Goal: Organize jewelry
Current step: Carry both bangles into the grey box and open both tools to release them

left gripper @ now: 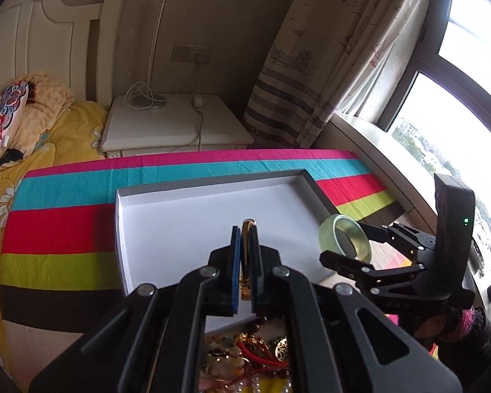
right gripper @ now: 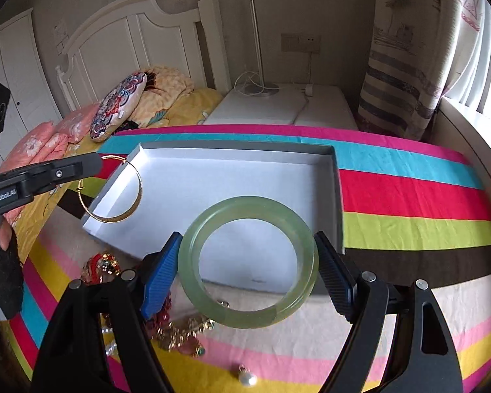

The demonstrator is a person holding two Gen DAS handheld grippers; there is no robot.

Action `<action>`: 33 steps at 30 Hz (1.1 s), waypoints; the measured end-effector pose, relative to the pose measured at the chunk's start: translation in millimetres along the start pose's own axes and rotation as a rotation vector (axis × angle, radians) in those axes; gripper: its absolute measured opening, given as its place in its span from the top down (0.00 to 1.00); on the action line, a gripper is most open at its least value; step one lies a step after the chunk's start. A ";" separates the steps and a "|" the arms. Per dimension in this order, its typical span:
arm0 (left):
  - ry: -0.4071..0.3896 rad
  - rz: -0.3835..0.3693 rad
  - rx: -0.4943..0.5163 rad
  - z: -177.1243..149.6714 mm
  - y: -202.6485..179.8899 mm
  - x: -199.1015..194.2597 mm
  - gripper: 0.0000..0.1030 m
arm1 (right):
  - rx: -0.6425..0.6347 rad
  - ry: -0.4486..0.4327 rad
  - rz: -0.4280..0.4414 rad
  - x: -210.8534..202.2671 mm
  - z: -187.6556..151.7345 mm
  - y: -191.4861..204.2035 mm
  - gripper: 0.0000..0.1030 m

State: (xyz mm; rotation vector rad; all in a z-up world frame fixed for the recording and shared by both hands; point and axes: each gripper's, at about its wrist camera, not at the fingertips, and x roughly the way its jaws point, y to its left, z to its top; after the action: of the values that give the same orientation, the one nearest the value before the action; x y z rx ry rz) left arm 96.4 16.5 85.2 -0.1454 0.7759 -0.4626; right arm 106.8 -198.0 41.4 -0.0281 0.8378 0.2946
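Two bangles are in the air at this moment, one in each pair of tongs, both over the white box that stands on the striped surface. The left tongs are pressed narrow on a thin gold bangle, which hangs above the left rim of the box. The right tongs stand wide but hold a thick green bangle across its outer edge, above the near part of the box. The box has nothing in it yet. The rest of the jewelry lies in a heap on the surface in front of the box, with one pearl apart from it. I judge the step is carrying the bangles to the box. Next, each should be lowered to the box floor and released gently, with the two kept apart, because the green one may crack if it drops.
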 end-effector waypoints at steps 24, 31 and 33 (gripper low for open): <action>0.213 0.204 0.105 -63.3 -0.1 49.1 0.48 | -0.116 0.205 -0.054 47.9 -13.2 4.2 0.09; 0.225 0.154 0.132 -104.0 -23.4 17.9 0.39 | -0.165 0.204 -0.019 8.8 -58.4 15.6 0.07; 0.224 0.151 0.130 -115.9 -31.5 9.3 0.35 | -0.164 0.188 -0.014 -3.4 -73.7 18.9 0.08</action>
State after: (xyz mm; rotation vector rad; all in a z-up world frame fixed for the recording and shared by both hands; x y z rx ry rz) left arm 9.7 -11.0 6.2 0.0871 0.9657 -0.3883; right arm 45.9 -191.0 -3.8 -0.2176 0.9979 0.3503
